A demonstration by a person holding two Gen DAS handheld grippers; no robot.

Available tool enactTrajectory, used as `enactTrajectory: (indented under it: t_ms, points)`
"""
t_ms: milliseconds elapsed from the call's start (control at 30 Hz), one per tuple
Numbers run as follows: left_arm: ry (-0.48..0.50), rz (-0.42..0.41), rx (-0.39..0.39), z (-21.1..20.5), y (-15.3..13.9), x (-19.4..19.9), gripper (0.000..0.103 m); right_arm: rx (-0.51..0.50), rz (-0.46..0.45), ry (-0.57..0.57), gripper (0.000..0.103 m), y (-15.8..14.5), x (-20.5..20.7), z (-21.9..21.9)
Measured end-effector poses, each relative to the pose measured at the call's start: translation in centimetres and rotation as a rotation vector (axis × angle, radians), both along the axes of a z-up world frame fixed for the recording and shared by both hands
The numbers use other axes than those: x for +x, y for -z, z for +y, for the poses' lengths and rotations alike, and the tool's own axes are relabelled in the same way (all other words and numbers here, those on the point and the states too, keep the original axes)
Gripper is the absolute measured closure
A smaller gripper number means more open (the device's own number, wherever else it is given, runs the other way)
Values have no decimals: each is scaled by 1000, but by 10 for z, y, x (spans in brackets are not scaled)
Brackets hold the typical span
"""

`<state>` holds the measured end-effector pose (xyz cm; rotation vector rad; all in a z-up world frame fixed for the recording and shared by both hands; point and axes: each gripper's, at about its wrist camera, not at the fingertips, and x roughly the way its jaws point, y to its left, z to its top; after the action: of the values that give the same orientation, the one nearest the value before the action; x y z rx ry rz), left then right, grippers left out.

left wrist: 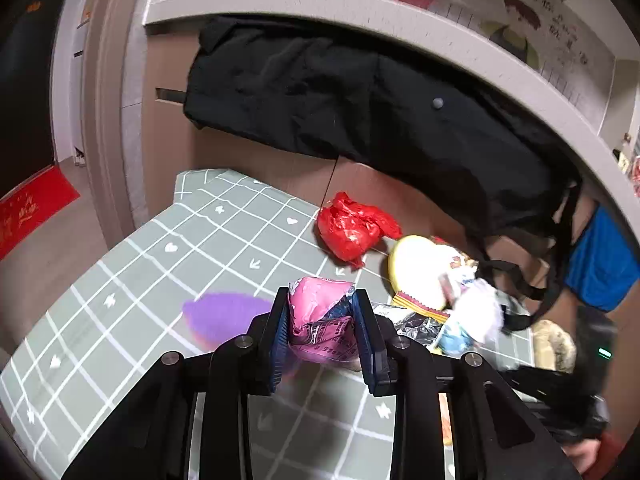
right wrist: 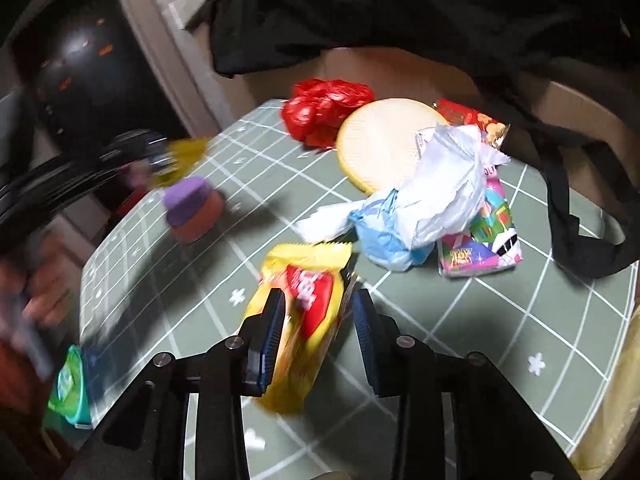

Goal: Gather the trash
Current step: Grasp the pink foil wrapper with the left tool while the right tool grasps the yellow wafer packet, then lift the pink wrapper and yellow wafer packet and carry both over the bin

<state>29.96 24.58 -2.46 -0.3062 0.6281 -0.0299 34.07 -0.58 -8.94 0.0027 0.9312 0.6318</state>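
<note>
Pink wrapper [left wrist: 320, 322] between left tongs [left wrist: 320, 334]; yellow packet [right wrist: 304, 312] between right tongs [right wrist: 320, 330]

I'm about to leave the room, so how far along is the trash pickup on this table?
Nothing visibly binned yet; no bin is in view. In hand: the left hand-held gripper is shut on a pink wrapper, and the right hand-held gripper has a yellow snack packet between its fingers, with a gap on one side. Left on the table: red plastic bag, white crumpled bag, blue bag.

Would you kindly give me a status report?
Left gripper shut on pink wrapper. Right gripper around yellow packet, grip unclear. Red bag still on table.
</note>
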Motion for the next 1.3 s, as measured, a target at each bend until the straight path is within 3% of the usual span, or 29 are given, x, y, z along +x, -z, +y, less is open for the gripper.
enactTrajectory:
  t_ms: [133,200,367,433,500,600,700,900,1033,1300]
  points:
    - [-8,6,-16,6,1,-21,72,-21,38,-33,68,14,4,18]
    - [-16,17,-35,10,2,-28,72,-25,61,-60,58,19,3,26]
    - [-34,42,-42,11,9,-36,72,-75,39,-82,58,19,-1,36]
    - [-33,39,-30,6,9,-39,72,-90,32,-91,64,19,-3,40]
    - [-28,31,-16,1,6,-41,72,-107,18,-115,84,16,-9,41]
    - [-20,16,1,-6,1,-46,72,-109,-11,-136,94,6,-19,36]
    - [-18,-11,15,-15,-8,-52,72,-60,-37,-121,96,-12,-28,20]
    - [4,-99,72,-50,-35,-64,72,-40,-184,-32,96,-61,-51,-25]
    - [45,-185,133,-91,-54,-74,72,-13,-265,40,96,-88,-68,-62]
    - [143,-247,180,-164,-73,-75,72,14,-387,163,96,-120,-88,-128]
